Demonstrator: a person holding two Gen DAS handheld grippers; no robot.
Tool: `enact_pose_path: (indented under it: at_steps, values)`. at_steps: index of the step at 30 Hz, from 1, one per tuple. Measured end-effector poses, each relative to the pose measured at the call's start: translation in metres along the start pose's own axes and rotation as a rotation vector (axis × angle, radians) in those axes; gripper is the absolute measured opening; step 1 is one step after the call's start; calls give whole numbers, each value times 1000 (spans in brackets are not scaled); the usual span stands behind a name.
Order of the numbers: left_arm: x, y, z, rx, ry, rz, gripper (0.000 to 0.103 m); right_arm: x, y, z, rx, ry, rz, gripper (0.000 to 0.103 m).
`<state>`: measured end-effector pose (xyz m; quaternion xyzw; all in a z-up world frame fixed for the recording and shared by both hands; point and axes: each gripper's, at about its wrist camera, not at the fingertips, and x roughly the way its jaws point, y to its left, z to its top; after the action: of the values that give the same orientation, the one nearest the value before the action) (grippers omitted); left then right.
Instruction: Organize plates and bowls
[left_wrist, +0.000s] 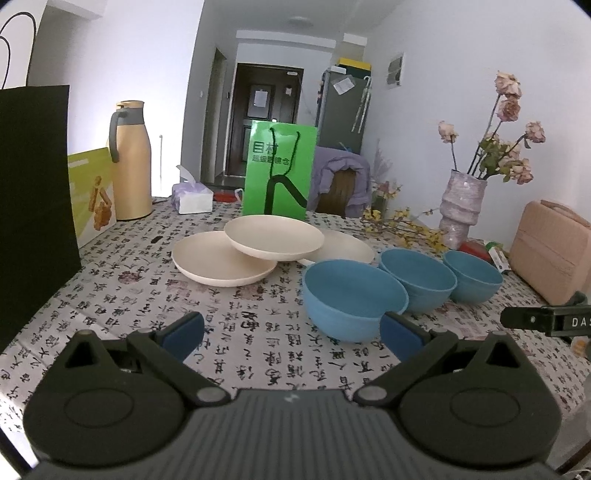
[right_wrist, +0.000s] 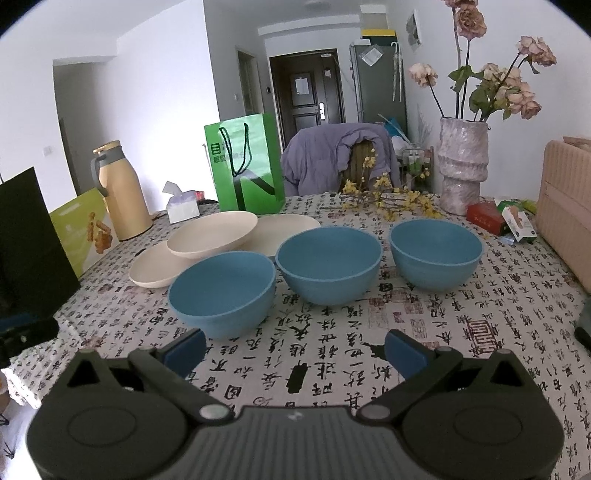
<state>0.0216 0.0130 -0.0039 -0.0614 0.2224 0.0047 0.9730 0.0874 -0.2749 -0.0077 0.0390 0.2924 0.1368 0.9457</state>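
Observation:
Three blue bowls stand in a row on the patterned tablecloth: the left bowl (right_wrist: 221, 291), the middle bowl (right_wrist: 328, 264) and the right bowl (right_wrist: 436, 253). Behind them lie three cream plates; the top plate (right_wrist: 212, 238) rests tilted across the left plate (right_wrist: 155, 267) and the far plate (right_wrist: 284, 230). In the left wrist view the plates (left_wrist: 273, 238) sit ahead and the nearest bowl (left_wrist: 352, 299) is by the right finger. My left gripper (left_wrist: 291, 334) is open and empty. My right gripper (right_wrist: 293, 349) is open and empty, short of the bowls.
A green paper bag (right_wrist: 247, 166), a tan thermos (right_wrist: 120, 188), a tissue box (right_wrist: 181, 206) and a black bag (right_wrist: 26, 236) line the back and left. A vase with dried flowers (right_wrist: 461, 166), small boxes (right_wrist: 487, 216) and a pink case (right_wrist: 565, 206) stand at the right.

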Motion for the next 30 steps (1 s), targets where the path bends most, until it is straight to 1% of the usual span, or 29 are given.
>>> enact_pose_path:
  at_steps: [12, 17, 24, 30]
  values:
    - [16, 15, 14, -37, 6, 30, 103, 27, 10, 18, -20, -8, 19, 103]
    - [24, 20, 18, -49, 11, 44, 103, 39, 18, 23, -28, -9, 45, 103]
    - [30, 23, 28, -50, 2, 78, 103, 51, 28, 35, -52, -39, 71, 103]
    - [35, 27, 34, -59, -5, 91, 103, 62, 38, 50, -85, -58, 77, 103]
